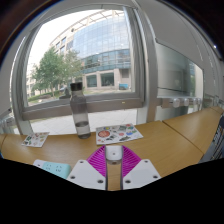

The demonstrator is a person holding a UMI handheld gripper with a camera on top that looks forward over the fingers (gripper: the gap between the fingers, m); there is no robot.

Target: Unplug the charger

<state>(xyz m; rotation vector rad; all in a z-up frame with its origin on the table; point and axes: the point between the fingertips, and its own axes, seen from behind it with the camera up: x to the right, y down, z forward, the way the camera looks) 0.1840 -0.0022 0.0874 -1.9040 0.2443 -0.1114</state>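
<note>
Tool [113, 168] fingers spread around white charger [114, 153], narrow gaps either side; contact hard to judge. Charger sits on wooden counter [70, 148], near side of colourful booklet [118, 133]. Bottle [79, 108] behind-left of booklet. Charger's cable, socket hidden.

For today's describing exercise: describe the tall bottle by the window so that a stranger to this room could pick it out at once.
Start at the big window that looks out on a glass building, then drop to the wooden table under it. The tall bottle stands upright there, beyond the open gripper. It is the only tall standing thing; the printed sheet beside it lies flat.
</note>
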